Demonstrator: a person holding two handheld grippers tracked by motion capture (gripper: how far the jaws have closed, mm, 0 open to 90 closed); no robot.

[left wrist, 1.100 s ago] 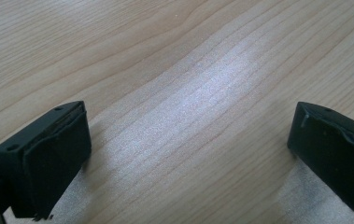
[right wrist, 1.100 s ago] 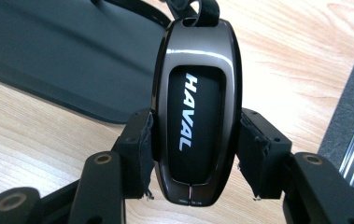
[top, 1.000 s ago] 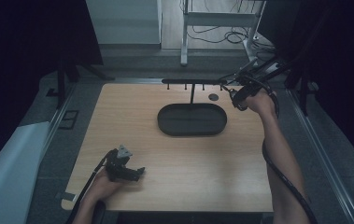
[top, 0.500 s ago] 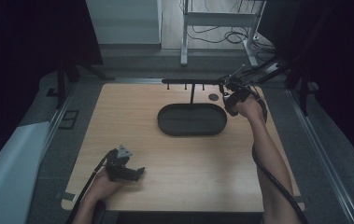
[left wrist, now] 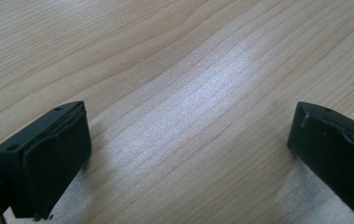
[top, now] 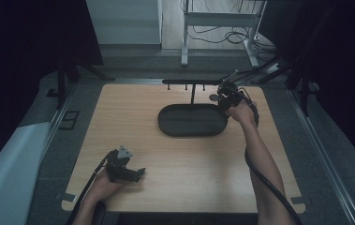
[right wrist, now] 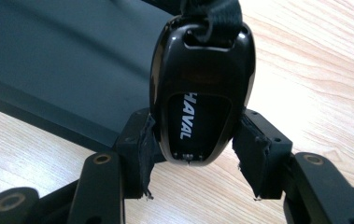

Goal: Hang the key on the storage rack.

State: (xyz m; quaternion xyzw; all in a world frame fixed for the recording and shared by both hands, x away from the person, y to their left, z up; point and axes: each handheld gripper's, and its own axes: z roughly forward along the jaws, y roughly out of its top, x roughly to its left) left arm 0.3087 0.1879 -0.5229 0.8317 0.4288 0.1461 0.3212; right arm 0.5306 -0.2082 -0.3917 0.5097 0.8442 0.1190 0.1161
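key fob (right wrist: 201,88) | clamped in right claw (right wrist: 194,158) | above black tray (right wrist: 48,60)

The right gripper (right wrist: 191,161) pinches a black HAVAL key fob (right wrist: 201,88) between its jaws, above the bench (right wrist: 315,84) and a dark tray (right wrist: 62,65).

A pale wooden worktop (top: 175,154) sits in a dim room. Cables (top: 222,35) lie on the floor beyond a white frame (top: 184,28).

Both grippers are black. The left gripper (top: 137,172) has a grey three-cornered plate on top. The right gripper (right wrist: 193,163) has round screws on its arms. Black cables trail from both.
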